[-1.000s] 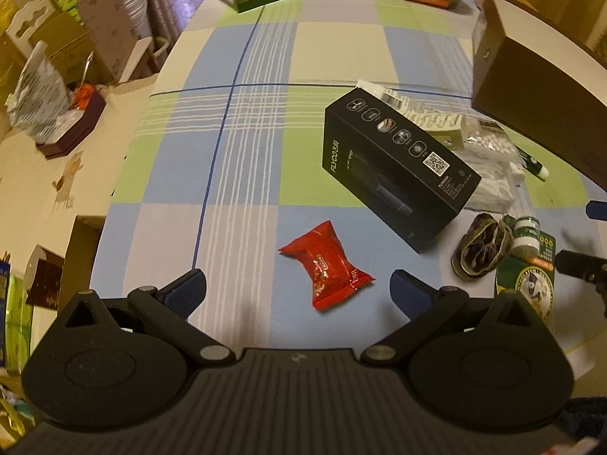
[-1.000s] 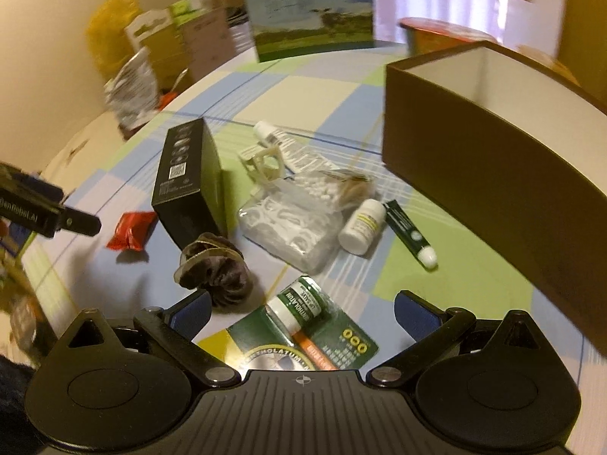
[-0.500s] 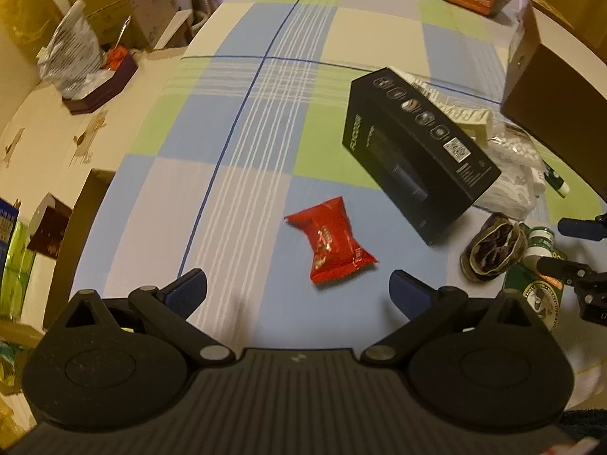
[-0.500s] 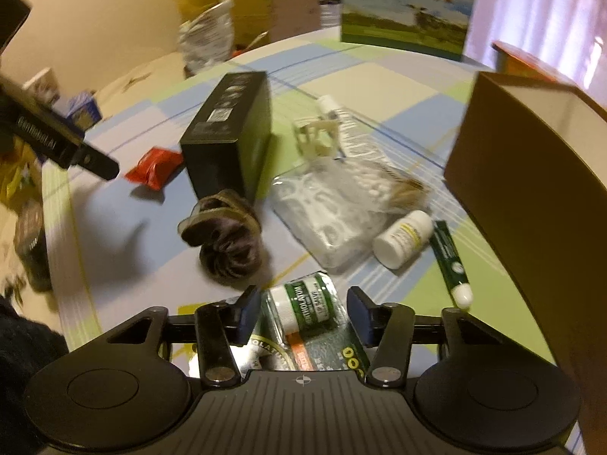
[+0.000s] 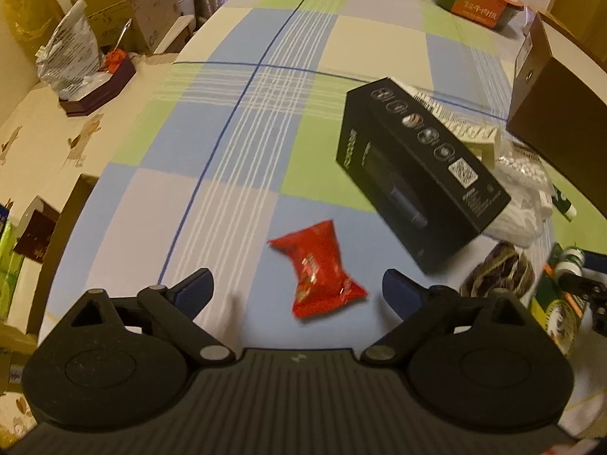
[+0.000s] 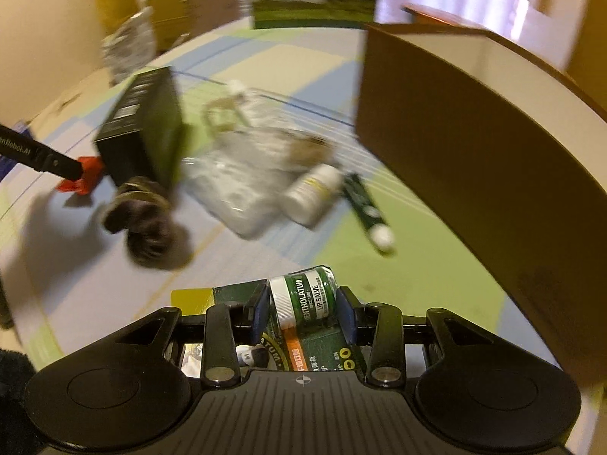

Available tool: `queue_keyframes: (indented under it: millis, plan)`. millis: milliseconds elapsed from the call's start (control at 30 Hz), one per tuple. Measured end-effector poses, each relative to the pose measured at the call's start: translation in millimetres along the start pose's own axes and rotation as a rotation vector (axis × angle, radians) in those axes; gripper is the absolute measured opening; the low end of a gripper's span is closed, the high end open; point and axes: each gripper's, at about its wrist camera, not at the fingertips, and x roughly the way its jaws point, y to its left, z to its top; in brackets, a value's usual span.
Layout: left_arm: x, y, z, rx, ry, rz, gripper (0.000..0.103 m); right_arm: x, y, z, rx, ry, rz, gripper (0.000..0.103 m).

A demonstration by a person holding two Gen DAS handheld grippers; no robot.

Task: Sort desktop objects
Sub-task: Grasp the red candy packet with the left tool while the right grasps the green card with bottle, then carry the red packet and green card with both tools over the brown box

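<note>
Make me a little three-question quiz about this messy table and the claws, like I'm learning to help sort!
1. True or false: the red snack packet lies between the left claw's fingers.
2. What sits between the right claw's closing fingers? A) white bottle B) green lip salve pack C) black box
3. Fill in: the black box lies beside a bag of cotton ____.

Key: 1 true; 2 B; 3 swabs.
</note>
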Motion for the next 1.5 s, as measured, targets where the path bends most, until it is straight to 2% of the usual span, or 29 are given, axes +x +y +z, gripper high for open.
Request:
queue_keyframes:
  millis: [167, 267, 300, 367, 433, 600, 800, 967, 1267, 1500]
  plan:
    - [18.9, -6.7, 7.7, 0.025, -0.006, -0.012, 0.076, -10.7, -13.7, -8.8, 0.084, 0.01, -0.045, 0.036]
    - [29.9, -8.9, 7.7, 0.044, 0.006, -0.011, 0.059, -13.8, -16.8, -12.9, 0.109, 0.011, -0.058, 0.036]
    - [32.8, -9.1, 6.9, 0.047, 0.014, -0.011, 0.05, -14.3, -17.4, -13.3, 0.113, 0.011, -0.059, 0.036]
    - [35.1, -7.0, 3.3, 0.045, 0.011, -0.023, 0.043, -14.9, -16.3, -13.5, 0.114, 0.013, -0.061, 0.036]
    - [33.4, -6.5, 0.5, 0.063, -0.004, -0.034, 0.027, -15.0, -16.9, -13.3, 0.112, 0.012, -0.054, 0.036]
    - [30.4, -3.2, -3.3, 0.097, -0.005, -0.047, 0.025, -15.4, -15.3, -11.1, 0.104, 0.005, -0.044, 0.037]
    - [22.5, 3.6, -8.8, 0.078, 0.007, -0.054, 0.024, -12.5, -13.0, -10.6, 0.074, 0.008, -0.046, 0.038]
    - [12.0, 4.0, -6.6, 0.077, -0.001, -0.063, 0.024, -14.4, -10.6, -12.7, 0.048, 0.023, -0.054, 0.032]
    - [-40.7, -17.2, 13.5, 0.139, -0.105, -0.13, 0.024, -49.7, -23.5, -5.5, 0.116, -0.018, -0.029, 0.032]
    - [-72.2, -65.7, 42.8, 0.243, -0.192, -0.229, 0.024, -88.9, -48.0, 8.7, 0.197, -0.091, -0.019, 0.032]
